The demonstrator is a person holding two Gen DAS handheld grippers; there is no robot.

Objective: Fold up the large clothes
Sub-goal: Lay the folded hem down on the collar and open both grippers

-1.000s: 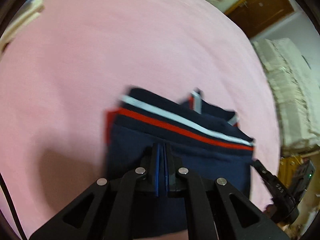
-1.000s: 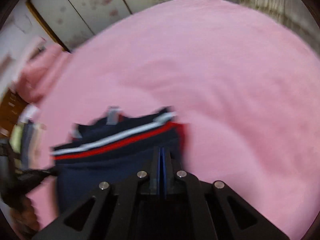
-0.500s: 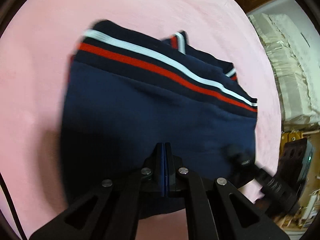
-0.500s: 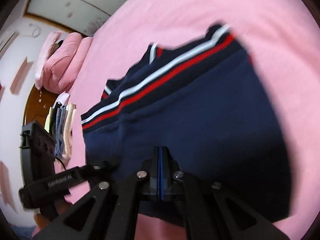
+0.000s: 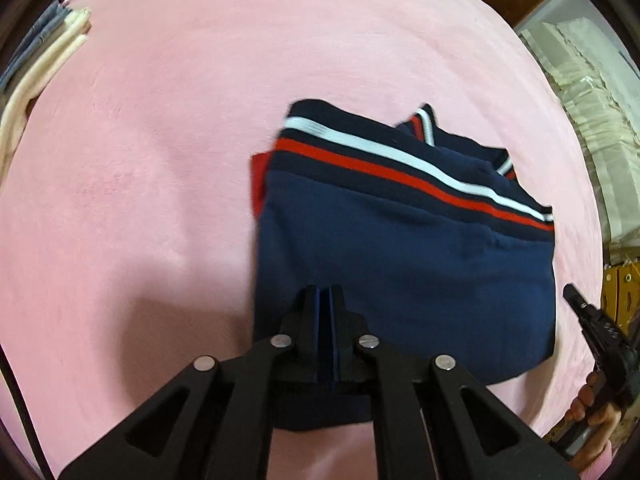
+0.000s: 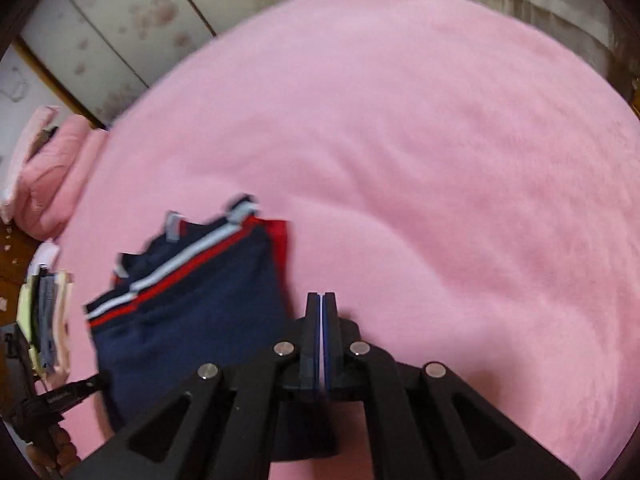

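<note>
Navy garment (image 5: 404, 264) looks like soft knit: light, limp, no stiffness, so it likely sags and slides on itself when lifted and holds a crease only loosely. Best grip points, by judgement: the two near corners or the thick folded edges, pinching all layers at once; a single-layer pinch would likely peel the stack apart. It lies on the pink bed cover (image 5: 160, 160), already folded into a compact rectangle, with a white and a red stripe band across the far edge, a collar-like piece with the same stripes poking out behind, and a red panel showing at one side. Left gripper (image 5: 325, 300) sits over the near edge of the fabric; its jaws have just been opening a crack, a thin gap shows, and whether cloth sits in it can't be told. Right gripper (image 6: 321, 308) is closed with nothing in it, just beside the garment's red-edged side, above bare cover. A stack of folded clothes (image 5: 44, 52) lies well apart at the bed's edge.
</note>
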